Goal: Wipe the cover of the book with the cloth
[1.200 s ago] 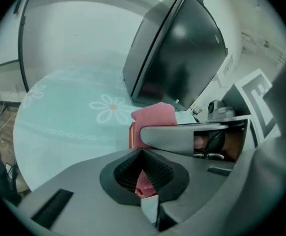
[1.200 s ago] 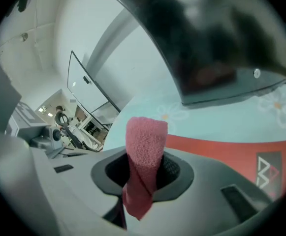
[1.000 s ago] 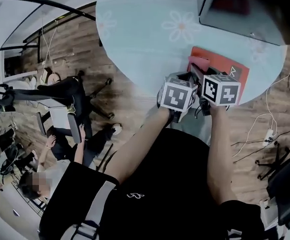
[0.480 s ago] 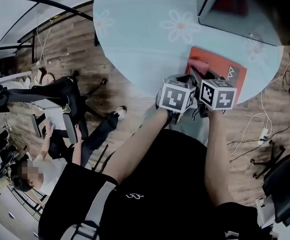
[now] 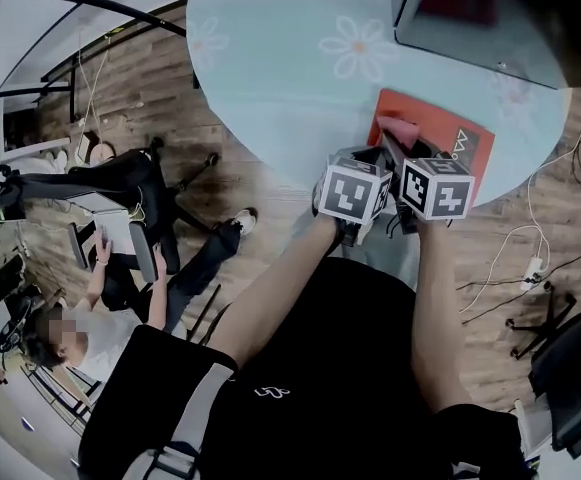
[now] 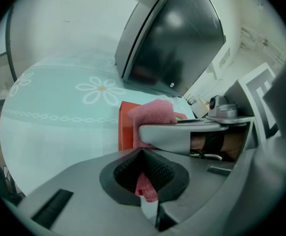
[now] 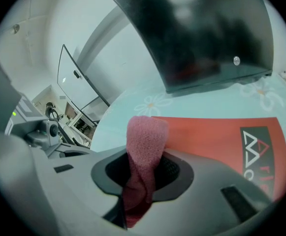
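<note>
Round pale-blue worktop (image 5: 270, 78) (daisy print) stands on wood-plank floor (image 5: 250, 183). Black office chair (image 5: 132, 186) at left, seated person (image 5: 100, 353) beside it. White cables (image 5: 536, 264) trail across the floor at right.

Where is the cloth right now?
In the head view the pink cloth is over the left end of the red book, pinched by both the left tongs and the right tongs.

An office: a monitor (image 5: 485, 18) stands on the round table (image 5: 270, 78); left of the table a wheeled swivel chair (image 5: 125, 183) and a seated person (image 5: 105, 313) occupy wood-plank floor (image 5: 260, 183); right of it lies a power strip (image 5: 536, 266) with cables
</note>
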### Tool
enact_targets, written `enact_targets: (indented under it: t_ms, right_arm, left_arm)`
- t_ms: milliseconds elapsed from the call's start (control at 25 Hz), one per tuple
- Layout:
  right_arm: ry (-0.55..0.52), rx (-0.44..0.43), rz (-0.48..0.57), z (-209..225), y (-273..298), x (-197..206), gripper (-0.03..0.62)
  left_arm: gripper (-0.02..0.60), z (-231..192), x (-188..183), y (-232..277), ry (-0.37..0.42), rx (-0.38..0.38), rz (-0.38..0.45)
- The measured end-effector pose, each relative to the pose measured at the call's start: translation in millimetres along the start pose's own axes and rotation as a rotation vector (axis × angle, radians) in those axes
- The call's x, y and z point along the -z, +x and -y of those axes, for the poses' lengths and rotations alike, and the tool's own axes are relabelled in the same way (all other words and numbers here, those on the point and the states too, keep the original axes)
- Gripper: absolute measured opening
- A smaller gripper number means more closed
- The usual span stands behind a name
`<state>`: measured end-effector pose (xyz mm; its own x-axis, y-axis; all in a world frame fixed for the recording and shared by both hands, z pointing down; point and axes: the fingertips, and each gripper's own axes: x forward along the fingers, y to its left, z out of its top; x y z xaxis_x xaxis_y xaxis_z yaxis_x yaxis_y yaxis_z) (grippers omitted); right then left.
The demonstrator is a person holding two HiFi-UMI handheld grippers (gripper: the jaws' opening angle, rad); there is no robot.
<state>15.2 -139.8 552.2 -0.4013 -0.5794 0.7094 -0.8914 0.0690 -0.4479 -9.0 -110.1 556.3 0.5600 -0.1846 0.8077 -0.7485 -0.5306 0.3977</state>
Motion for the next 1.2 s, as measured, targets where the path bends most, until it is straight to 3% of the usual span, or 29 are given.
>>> enact_targets:
  t_ms: [560, 1200]
  right_arm:
    - [-0.028, -0.068, -0.028, 19, -12, 1, 0.097]
    - [-0.066, -0.112, -0.063, 45, -30, 5, 0.097]
  left_arm:
    - [0.014, 22, -2, 13, -0.015, -0.069, 0.006]
    - [0.014, 52, -6, 30, -0.059, -0.098, 0.025]
